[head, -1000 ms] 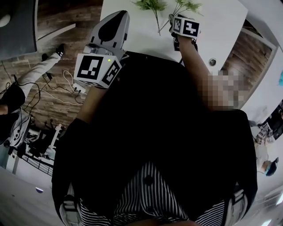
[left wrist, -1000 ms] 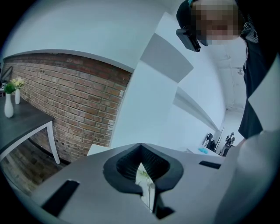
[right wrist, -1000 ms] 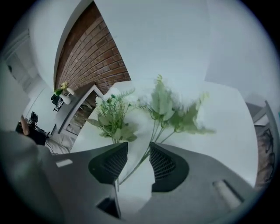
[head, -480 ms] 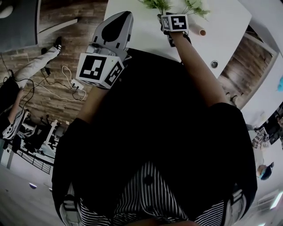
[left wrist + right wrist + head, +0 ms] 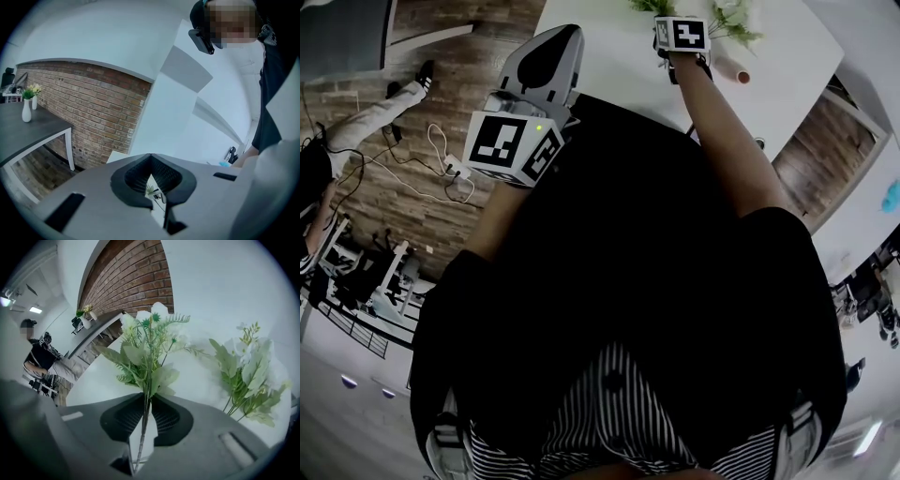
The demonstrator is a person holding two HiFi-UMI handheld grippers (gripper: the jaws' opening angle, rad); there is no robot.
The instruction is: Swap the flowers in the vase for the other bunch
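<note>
Right gripper view alone reveals the right gripper, its jaws having just closed on the stems of a flower bunch above the white surface, with a second bunch just beside it. In the head view it is pointed steeply down, while the left gripper is held near level, jaws together and empty.
</note>
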